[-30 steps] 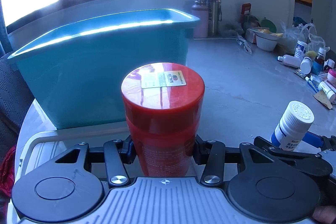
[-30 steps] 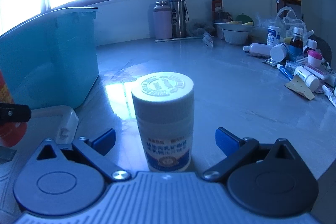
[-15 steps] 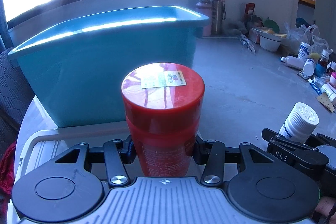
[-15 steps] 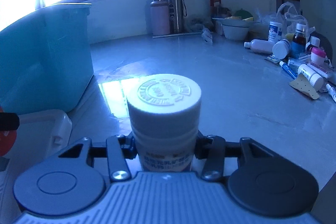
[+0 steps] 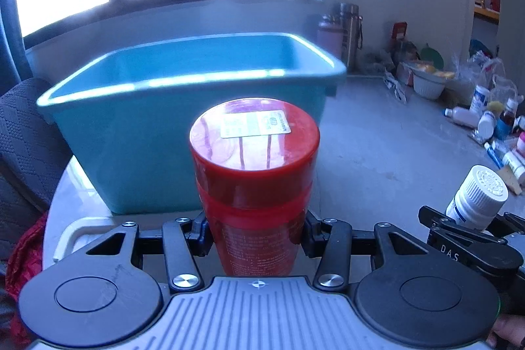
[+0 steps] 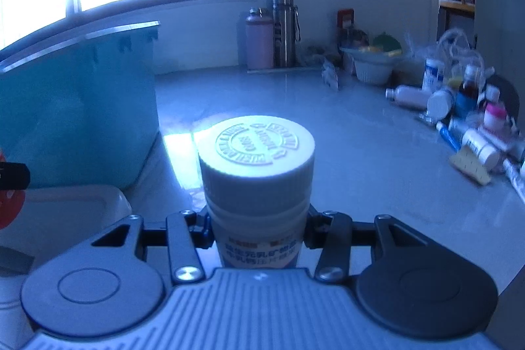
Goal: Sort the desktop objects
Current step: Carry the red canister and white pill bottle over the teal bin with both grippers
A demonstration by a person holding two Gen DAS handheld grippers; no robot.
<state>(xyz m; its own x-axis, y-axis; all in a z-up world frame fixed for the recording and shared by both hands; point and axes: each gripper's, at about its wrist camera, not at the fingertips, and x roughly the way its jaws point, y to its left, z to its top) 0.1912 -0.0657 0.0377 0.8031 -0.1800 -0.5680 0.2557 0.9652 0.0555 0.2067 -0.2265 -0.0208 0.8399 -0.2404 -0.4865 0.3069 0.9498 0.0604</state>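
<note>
Left claw (image 5: 254,233) clamps an upright red canister (image 5: 254,186); right claw (image 6: 257,232), just closed, grips a white bottle (image 6: 257,179) beside the teal tub (image 5: 183,107).

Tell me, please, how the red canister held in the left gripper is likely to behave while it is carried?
The red canister looks rigid, so the fingers should not crush it. Its glossy wall may be slippery, so it could slide down. It is gripped low on its body, with most of its height above the left gripper, so it might tilt if swung quickly.
</note>
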